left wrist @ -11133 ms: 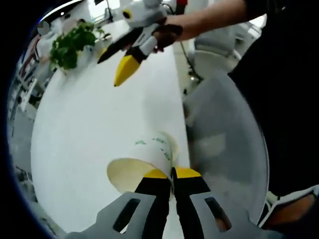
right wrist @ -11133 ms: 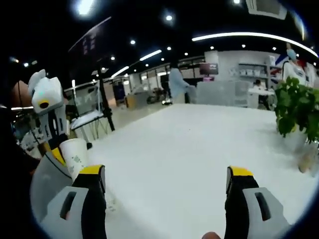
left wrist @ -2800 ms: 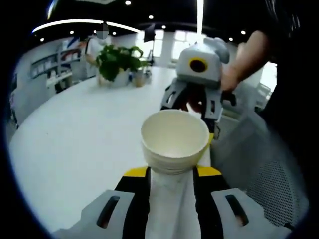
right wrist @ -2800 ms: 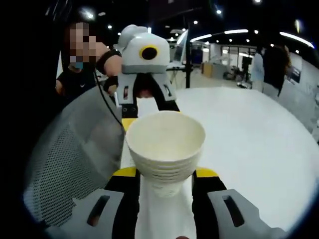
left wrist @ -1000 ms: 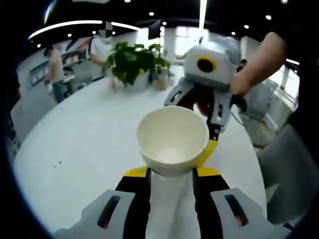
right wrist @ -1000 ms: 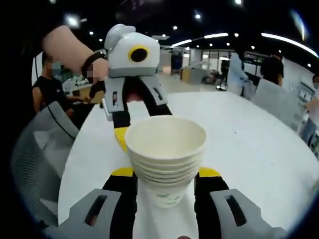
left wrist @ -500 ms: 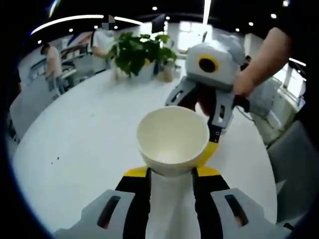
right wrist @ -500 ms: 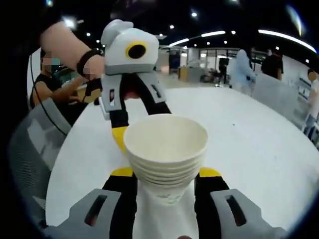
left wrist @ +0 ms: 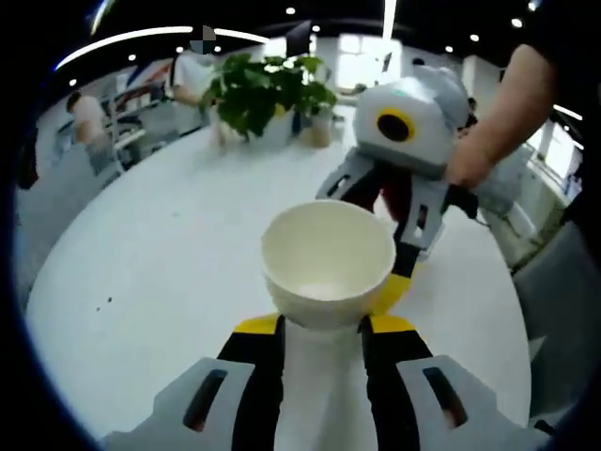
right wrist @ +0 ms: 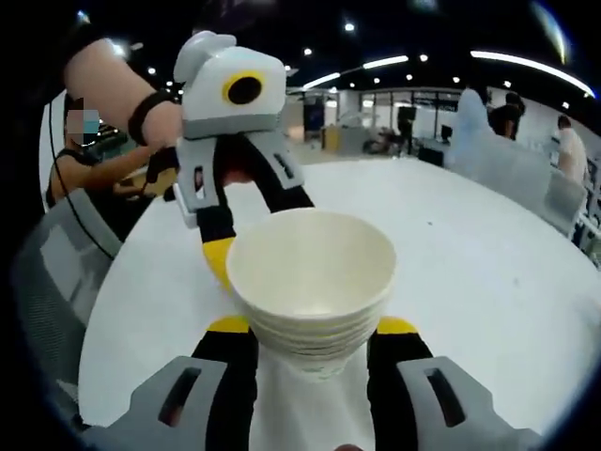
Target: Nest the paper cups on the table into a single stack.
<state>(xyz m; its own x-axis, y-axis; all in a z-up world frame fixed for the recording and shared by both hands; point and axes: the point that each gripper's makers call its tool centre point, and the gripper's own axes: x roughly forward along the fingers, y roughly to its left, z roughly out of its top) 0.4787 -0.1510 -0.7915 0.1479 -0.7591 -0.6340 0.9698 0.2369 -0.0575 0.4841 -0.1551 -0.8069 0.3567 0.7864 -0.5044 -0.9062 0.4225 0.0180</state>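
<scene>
Cups sit nested between my jaws: in the left gripper view the stack of paper cups [left wrist: 328, 263] faces me mouth-first, so I look into its pale interior and see little of the walls, while my left gripper [left wrist: 322, 325] pinches it from both sides with the yellow tips pressed against it just under the rim. The right gripper view shows what that one hides: several rims layered one below another on the stack's [right wrist: 311, 282] outer wall, with my right gripper [right wrist: 313, 326] clamped on it the same way, yellow tips touching both sides. Both grippers grip the same stack from opposite sides, above the white table [left wrist: 160, 254].

Just behind the cups in the left gripper view, the right gripper's grey body slants down towards the stack from the upper right, my hand [left wrist: 484, 160] wrapped around its rear and the forearm running up to the right. In the right gripper view the left gripper comes down from the upper left, my hand [right wrist: 164, 122] behind it with a dark band at the wrist.

Farther off, the left gripper view has a green potted plant [left wrist: 258, 89] at the table's far edge. The right gripper view has a grey mesh chair [right wrist: 52, 272] at the left and people standing in the distance.
</scene>
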